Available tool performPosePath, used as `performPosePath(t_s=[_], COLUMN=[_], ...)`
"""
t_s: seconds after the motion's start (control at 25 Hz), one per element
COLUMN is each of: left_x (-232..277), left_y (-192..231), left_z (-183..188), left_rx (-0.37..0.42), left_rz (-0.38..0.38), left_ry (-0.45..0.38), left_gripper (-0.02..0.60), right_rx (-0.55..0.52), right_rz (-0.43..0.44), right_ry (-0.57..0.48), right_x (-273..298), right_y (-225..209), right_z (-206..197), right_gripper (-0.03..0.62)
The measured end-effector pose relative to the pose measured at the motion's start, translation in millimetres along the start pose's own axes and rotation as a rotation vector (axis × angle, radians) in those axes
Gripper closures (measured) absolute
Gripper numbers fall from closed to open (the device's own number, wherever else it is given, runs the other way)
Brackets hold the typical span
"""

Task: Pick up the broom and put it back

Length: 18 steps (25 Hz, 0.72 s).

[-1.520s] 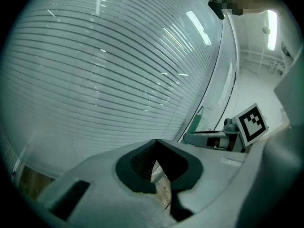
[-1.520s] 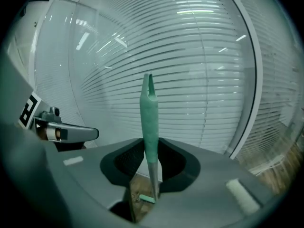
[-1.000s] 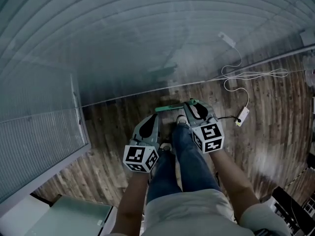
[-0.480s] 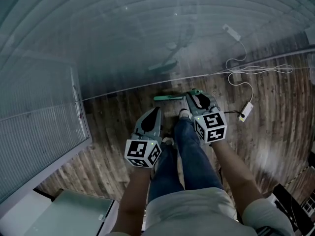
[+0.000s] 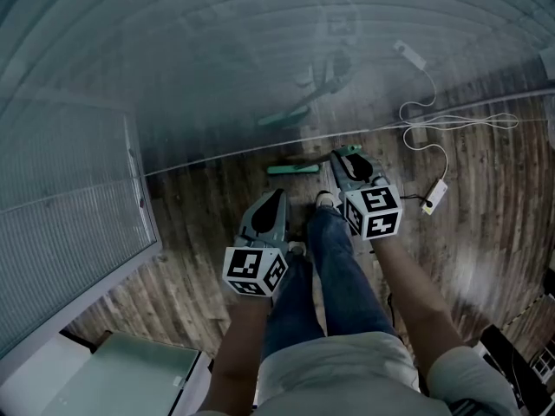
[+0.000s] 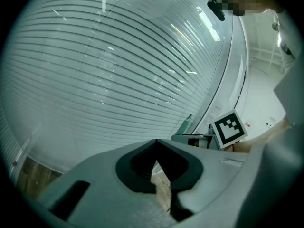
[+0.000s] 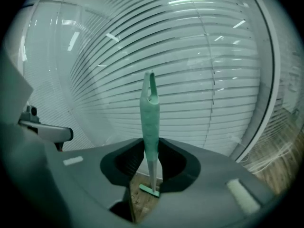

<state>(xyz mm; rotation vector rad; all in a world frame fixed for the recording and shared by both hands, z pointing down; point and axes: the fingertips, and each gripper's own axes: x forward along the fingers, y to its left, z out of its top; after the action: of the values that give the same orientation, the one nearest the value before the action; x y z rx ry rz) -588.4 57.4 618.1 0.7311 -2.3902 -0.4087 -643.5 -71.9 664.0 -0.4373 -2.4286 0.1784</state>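
Broom [image 7: 150,113] stands upright, handle clamped between jaws of the right hand-held gripper [image 7: 151,147].

The head view looks steeply down from above the person's own legs onto the left gripper [image 5: 276,196], the right gripper [image 5: 343,157], the wooden floor [image 5: 486,206] and the foot of the blind-covered glass wall [image 5: 260,68]. Each gripper view sits low and close behind its own jaws and faces along them at that same wall, which fills most of both pictures. The right gripper view shares the broom [image 7: 151,122] with the head view, and the left gripper view catches the right gripper towards its right side.
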Motion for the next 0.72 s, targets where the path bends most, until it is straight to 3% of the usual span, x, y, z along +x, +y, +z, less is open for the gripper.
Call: performPosePath(t_s=[0.72], left_x=[1.2], left_y=[4.9], left_z=[-0.6], left_rx=[-0.020], left_rz=[0.029], left_ry=[-0.013], left_gripper=[0.578], right_rx=[0.050], right_rz=[-0.058], right_ry=[-0.031], right_x=[30.0], right_y=[-35.8], right_z=[18.8], right_gripper=[0.493])
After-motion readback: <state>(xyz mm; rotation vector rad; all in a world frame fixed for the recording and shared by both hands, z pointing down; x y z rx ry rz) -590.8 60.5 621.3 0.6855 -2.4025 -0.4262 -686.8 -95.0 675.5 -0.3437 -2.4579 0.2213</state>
